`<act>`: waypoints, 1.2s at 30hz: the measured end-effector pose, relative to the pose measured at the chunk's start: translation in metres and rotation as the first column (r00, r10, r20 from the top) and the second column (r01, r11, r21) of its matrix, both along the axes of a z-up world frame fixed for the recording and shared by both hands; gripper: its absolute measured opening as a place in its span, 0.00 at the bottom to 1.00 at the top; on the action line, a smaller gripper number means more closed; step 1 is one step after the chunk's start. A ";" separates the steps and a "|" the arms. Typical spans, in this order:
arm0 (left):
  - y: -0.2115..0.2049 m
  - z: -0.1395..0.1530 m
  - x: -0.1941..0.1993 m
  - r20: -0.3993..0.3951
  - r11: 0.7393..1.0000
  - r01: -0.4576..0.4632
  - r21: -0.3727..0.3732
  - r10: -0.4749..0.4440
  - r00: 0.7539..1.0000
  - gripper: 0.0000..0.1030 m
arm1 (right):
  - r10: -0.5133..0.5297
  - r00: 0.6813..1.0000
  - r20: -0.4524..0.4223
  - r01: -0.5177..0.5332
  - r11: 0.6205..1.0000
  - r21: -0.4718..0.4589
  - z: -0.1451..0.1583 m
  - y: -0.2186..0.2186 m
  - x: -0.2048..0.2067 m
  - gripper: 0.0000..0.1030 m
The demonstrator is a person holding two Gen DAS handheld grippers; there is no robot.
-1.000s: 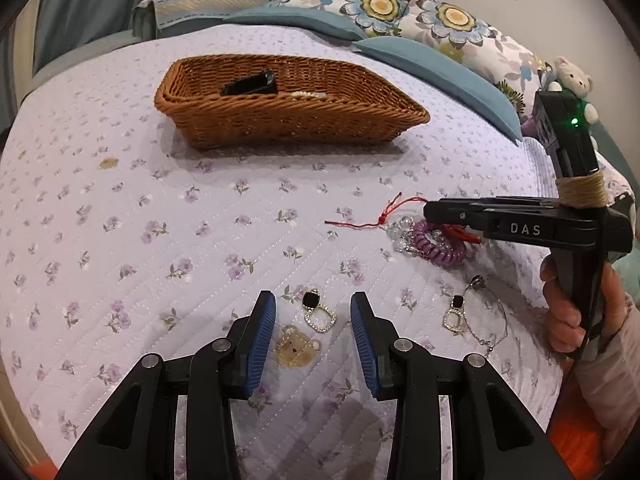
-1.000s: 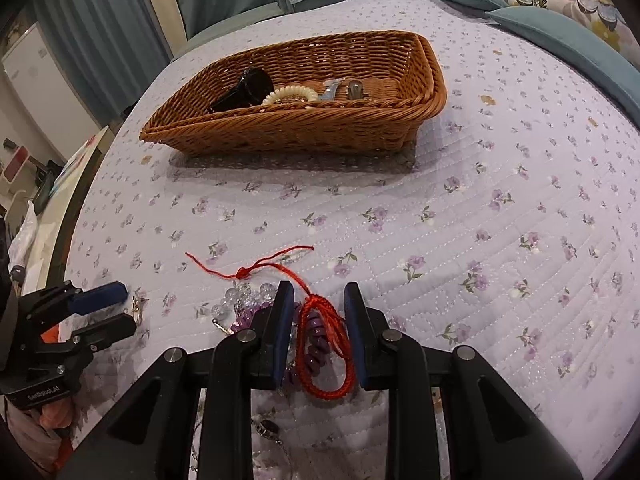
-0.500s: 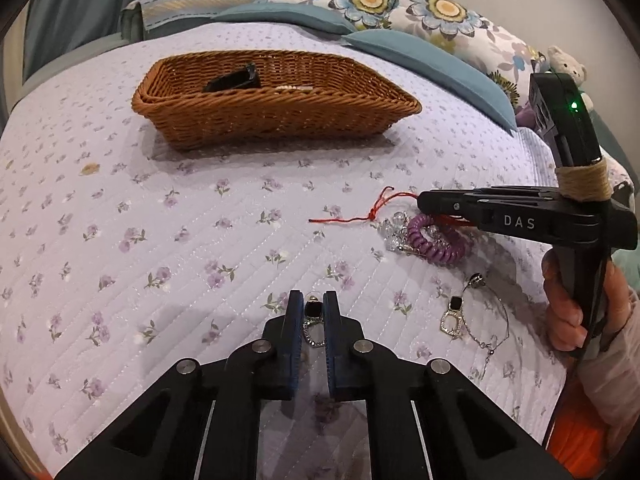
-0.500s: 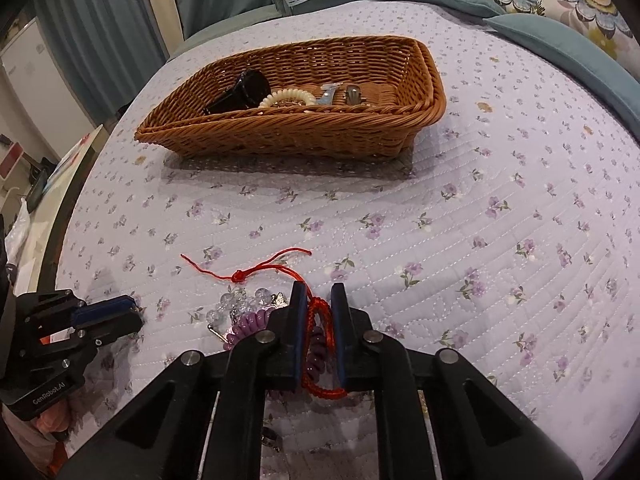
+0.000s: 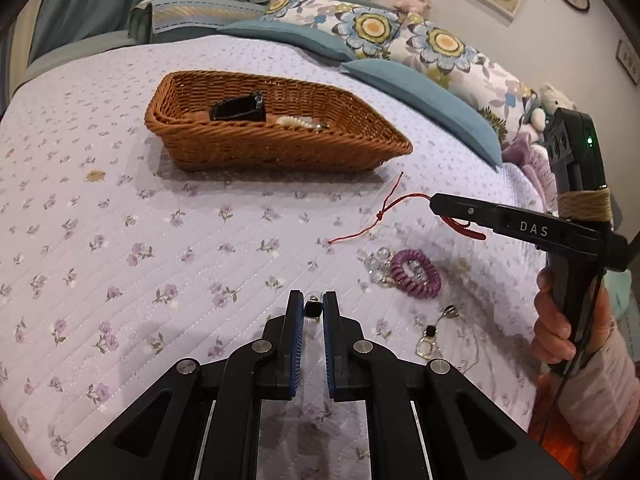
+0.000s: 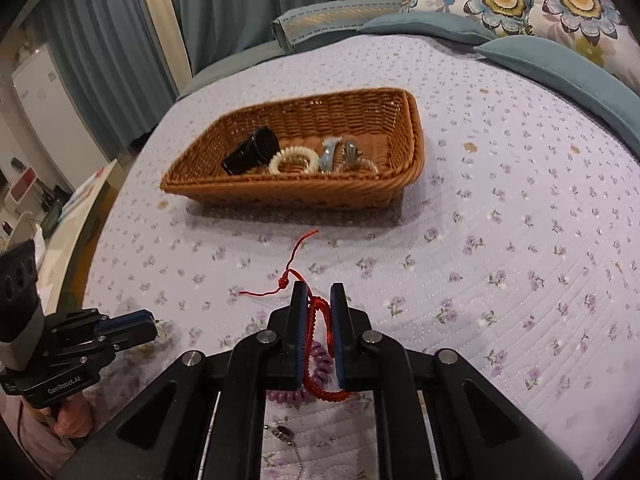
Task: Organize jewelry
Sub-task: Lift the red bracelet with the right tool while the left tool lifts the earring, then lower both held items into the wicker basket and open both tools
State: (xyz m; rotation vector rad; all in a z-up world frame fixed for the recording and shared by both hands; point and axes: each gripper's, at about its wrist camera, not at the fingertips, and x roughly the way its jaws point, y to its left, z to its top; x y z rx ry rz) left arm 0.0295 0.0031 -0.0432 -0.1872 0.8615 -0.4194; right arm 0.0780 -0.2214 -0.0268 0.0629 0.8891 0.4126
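Note:
My left gripper (image 5: 313,307) is shut on a small earring with a black stone (image 5: 312,310), just above the lilac bedspread. My right gripper (image 6: 319,300) is shut on a red cord bracelet (image 6: 318,312); the cord hangs in a loop behind the pads and its knotted tails trail forward. In the left wrist view the right gripper (image 5: 434,201) is raised off the bed with the red cord (image 5: 383,213) dangling from its tip. A brown wicker basket (image 5: 280,156) (image 6: 280,198) stands farther back. It holds a black object, a cream coil hair tie and metal clips.
On the bedspread lie a purple coil hair tie (image 5: 416,274) (image 6: 316,364), a clear bead bracelet (image 5: 378,266), a matching earring (image 5: 428,340) and a thin chain. Teal and floral pillows (image 5: 400,40) line the far side. The left gripper (image 6: 148,324) shows low left.
Both grippers have shut: the left on the black-stone earring, the right on the red cord. The right gripper has risen, lifting the cord off the bed; the purple coil stayed down.

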 end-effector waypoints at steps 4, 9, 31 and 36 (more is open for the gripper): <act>0.003 0.005 0.000 0.010 1.000 0.002 -0.028 -0.002 1.000 0.09 | 0.006 1.000 0.018 -0.007 1.000 0.019 0.007 0.002 -0.002 0.12; 0.012 0.017 0.002 0.016 0.994 0.006 -0.113 -0.004 1.000 0.09 | 0.014 0.999 0.050 -0.015 0.999 0.039 0.018 0.006 -0.003 0.12; 0.010 0.090 0.155 0.138 0.983 0.038 -0.180 -0.013 0.990 0.09 | -0.121 0.982 0.146 0.099 0.983 0.153 0.084 0.019 0.108 0.12; -0.002 0.061 0.188 0.087 0.986 0.039 -0.160 -0.025 0.996 0.09 | -0.138 0.988 0.072 0.127 0.983 0.136 0.052 0.030 0.160 0.12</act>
